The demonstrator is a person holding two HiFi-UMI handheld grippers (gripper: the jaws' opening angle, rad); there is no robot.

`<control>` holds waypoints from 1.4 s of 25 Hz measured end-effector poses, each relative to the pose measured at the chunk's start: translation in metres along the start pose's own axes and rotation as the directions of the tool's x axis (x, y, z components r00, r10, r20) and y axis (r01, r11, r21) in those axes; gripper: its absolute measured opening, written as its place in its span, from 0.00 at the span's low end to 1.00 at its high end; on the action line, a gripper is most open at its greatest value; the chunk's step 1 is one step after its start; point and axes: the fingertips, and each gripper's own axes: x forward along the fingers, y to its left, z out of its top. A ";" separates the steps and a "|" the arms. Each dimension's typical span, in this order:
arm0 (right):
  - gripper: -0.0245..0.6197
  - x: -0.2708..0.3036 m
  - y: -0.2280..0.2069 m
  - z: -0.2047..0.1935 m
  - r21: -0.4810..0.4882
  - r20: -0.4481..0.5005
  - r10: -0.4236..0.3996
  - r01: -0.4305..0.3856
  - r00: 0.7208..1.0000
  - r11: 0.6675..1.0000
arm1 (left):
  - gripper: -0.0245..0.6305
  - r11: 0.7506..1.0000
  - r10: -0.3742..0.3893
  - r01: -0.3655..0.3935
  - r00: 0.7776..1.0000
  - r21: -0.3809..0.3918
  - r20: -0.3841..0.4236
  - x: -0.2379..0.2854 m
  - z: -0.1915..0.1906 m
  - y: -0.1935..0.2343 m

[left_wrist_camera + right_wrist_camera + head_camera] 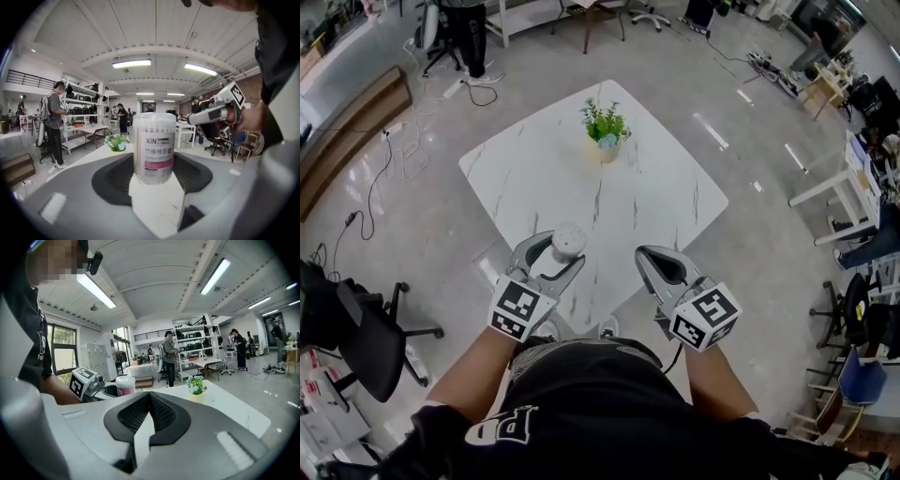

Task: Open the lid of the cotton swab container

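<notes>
The cotton swab container [567, 241] is a clear round tub with a white lid and a pink label. It stands upright between the jaws of my left gripper [556, 249] over the near edge of the white marble table [534, 178]. In the left gripper view the container [153, 147] fills the gap, with the black pads [110, 180] against its sides and its lid closed. My right gripper [650, 257] hovers to the right of it, shut and empty. In the right gripper view its pads [136, 413] meet, and the container [125, 385] shows at the left.
A small potted plant [605, 127] stands at the table's far side. An office chair [356, 337] is at the left on the grey floor. Desks and chairs [853, 197] line the right side. People stand by shelves [54, 122] in the background.
</notes>
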 end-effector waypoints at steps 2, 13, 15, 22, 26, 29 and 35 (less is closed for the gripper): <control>0.03 0.001 0.002 0.004 -0.009 0.006 0.006 -0.006 1.000 1.000 | 0.51 1.000 0.010 -0.009 1.000 -0.008 0.021 -0.006 0.006 0.001; 0.03 0.007 0.015 0.015 -0.047 0.029 0.042 -0.041 0.999 0.998 | 0.51 0.999 0.042 -0.040 0.995 -0.018 0.095 -0.029 0.027 0.000; 0.03 0.009 0.016 0.013 -0.044 0.029 0.044 -0.043 0.999 0.998 | 0.51 0.999 0.041 -0.039 0.994 -0.017 0.098 -0.030 0.027 0.000; 0.03 0.011 0.013 0.009 -0.038 0.027 0.035 -0.034 0.999 0.999 | 0.51 0.999 0.038 -0.036 0.995 -0.023 0.096 -0.029 0.027 0.001; 0.03 0.008 0.011 0.011 -0.044 0.032 0.027 -0.025 0.999 0.999 | 0.51 0.999 0.031 -0.029 0.995 -0.021 0.092 -0.027 0.027 0.000; 0.03 0.008 0.011 0.013 -0.051 0.036 0.028 -0.026 0.999 0.998 | 0.51 1.000 0.026 -0.024 0.995 -0.020 0.092 -0.025 0.029 0.000; 0.03 0.008 0.014 0.018 -0.068 0.041 0.036 -0.033 0.998 0.997 | 0.51 1.000 0.012 -0.011 0.997 -0.021 0.082 -0.022 0.026 -0.003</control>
